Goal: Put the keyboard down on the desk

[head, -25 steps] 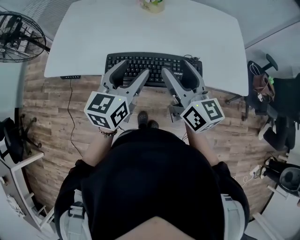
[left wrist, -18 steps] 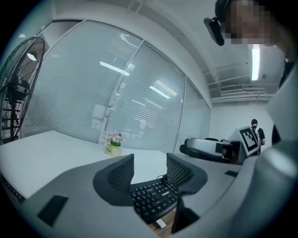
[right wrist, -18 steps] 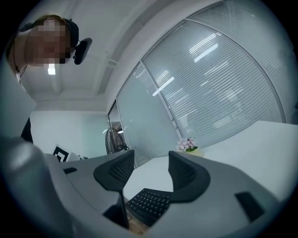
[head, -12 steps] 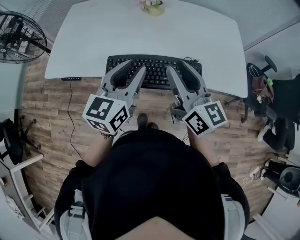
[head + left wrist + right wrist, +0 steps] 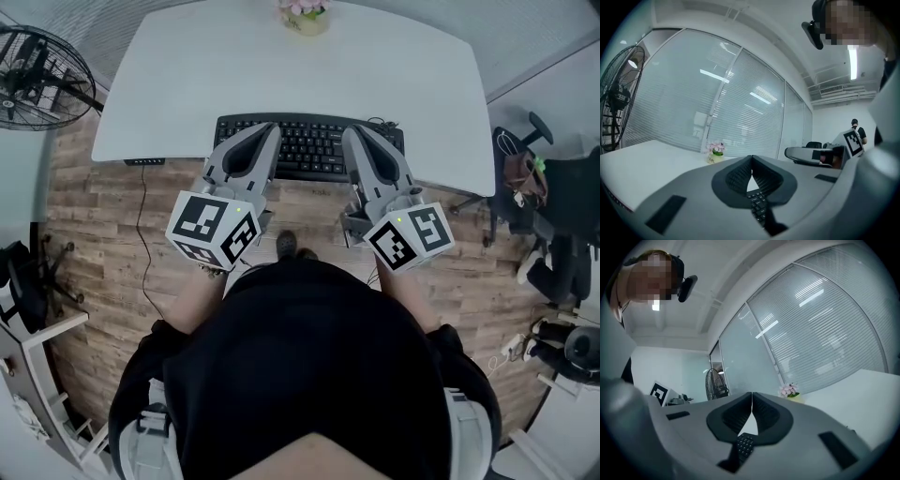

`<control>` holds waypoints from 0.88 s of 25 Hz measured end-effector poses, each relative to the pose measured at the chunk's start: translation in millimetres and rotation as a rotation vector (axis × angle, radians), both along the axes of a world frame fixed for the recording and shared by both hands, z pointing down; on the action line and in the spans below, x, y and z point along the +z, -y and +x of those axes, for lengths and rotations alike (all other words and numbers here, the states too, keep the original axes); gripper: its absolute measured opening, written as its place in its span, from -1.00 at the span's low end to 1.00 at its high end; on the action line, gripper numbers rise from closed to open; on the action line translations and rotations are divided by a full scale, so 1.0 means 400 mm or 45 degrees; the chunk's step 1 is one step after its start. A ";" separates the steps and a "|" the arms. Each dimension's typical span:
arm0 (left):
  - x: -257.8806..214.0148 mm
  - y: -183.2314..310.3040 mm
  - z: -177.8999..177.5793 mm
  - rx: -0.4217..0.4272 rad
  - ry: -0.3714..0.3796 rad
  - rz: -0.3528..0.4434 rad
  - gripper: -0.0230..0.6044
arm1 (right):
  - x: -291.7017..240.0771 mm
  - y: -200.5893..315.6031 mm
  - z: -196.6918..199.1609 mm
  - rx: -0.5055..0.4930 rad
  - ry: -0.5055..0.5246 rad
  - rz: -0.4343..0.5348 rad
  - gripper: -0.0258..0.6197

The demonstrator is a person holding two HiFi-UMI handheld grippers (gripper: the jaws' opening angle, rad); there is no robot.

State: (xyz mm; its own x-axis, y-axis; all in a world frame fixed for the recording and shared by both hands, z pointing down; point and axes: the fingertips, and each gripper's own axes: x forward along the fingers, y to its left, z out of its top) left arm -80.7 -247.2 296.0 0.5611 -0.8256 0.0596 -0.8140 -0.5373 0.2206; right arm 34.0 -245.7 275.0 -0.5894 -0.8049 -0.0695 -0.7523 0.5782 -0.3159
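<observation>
A black keyboard (image 5: pixel 314 145) lies flat on the white desk (image 5: pixel 187 84), close to its front edge. My left gripper (image 5: pixel 271 129) reaches over the keyboard's left part, and my right gripper (image 5: pixel 352 132) over its right part. Both have just been closing and now stand shut, tips touching. In the left gripper view the tips (image 5: pixel 751 157) meet with nothing between them, and keyboard keys (image 5: pixel 758 206) show below through the gap. The right gripper view shows the same: its tips (image 5: pixel 752 393) are together, with keys (image 5: pixel 744 445) beneath.
A small pot of pink flowers (image 5: pixel 305 13) stands at the desk's far edge. A floor fan (image 5: pixel 37 75) is to the left, and a dark chair with bags (image 5: pixel 553 216) is to the right. A cable (image 5: pixel 141 216) hangs below the desk's front left.
Both grippers' jaws have gone from wide open to shut over the keyboard. The left gripper has risen slightly. The keyboard has stayed where it was.
</observation>
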 end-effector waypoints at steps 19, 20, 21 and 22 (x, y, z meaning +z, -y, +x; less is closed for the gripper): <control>-0.030 -0.001 0.002 0.019 -0.051 0.021 -0.89 | -0.015 -0.005 -0.012 -0.002 0.000 0.014 -0.91; -0.032 -0.001 0.003 0.023 -0.051 0.023 -0.89 | -0.016 -0.005 -0.013 -0.006 0.005 0.011 -0.91; -0.034 -0.002 0.004 0.027 -0.051 0.024 -0.89 | -0.016 -0.005 -0.013 -0.009 0.005 0.011 -0.91; -0.035 -0.003 0.005 0.031 -0.052 0.025 -0.89 | -0.017 -0.007 -0.015 -0.013 0.000 0.014 -0.91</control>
State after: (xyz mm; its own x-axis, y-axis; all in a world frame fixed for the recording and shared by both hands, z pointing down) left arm -78.5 -245.9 282.2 0.5824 -0.8126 0.0204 -0.7913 -0.5611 0.2428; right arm 28.1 -243.0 268.4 -0.5974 -0.7981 -0.0781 -0.7466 0.5891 -0.3092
